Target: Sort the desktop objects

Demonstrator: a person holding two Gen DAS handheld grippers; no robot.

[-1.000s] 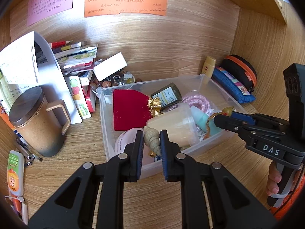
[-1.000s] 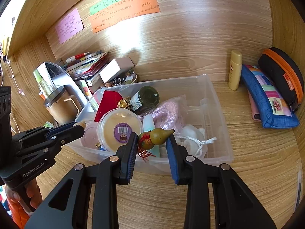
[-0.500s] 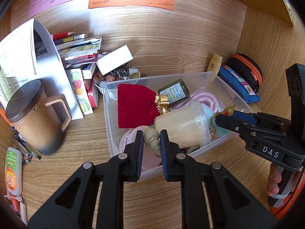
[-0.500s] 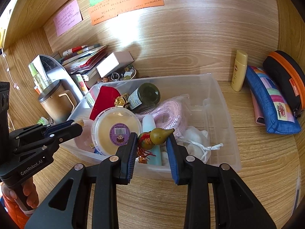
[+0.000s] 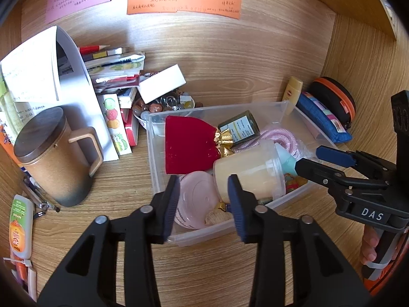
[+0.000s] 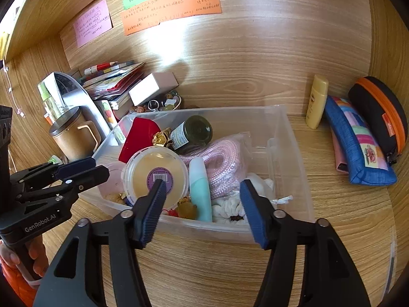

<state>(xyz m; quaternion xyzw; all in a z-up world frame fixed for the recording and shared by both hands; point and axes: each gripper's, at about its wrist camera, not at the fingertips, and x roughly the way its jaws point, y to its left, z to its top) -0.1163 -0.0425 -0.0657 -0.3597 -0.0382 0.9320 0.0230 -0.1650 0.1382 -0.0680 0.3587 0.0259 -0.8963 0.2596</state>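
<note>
A clear plastic bin (image 5: 163,163) (image 6: 286,133) sits on the wooden desk, holding a red pouch (image 5: 186,145), a dark jar (image 6: 194,133), a pink rope (image 6: 222,158), a round lidded tub (image 6: 156,174), a teal tube (image 6: 200,192) and a pink lid (image 5: 196,199). My left gripper (image 5: 203,192) is open and empty over the bin's near edge; a shell (image 5: 217,217) lies in the bin below it. My right gripper (image 6: 203,199) is open and empty over the bin; a gourd charm (image 6: 186,209) lies below it.
A brown lidded mug (image 5: 51,156) and a stack of books (image 5: 115,76) stand left of the bin. A yellow bottle (image 6: 317,102), a blue pouch (image 6: 358,143) and a black case (image 6: 381,112) lie to the right. A tube (image 5: 20,225) lies at the near left.
Both grippers have opened. The shell has dropped from the left gripper into the bin, and the gourd charm has dropped from the right gripper into the bin.
</note>
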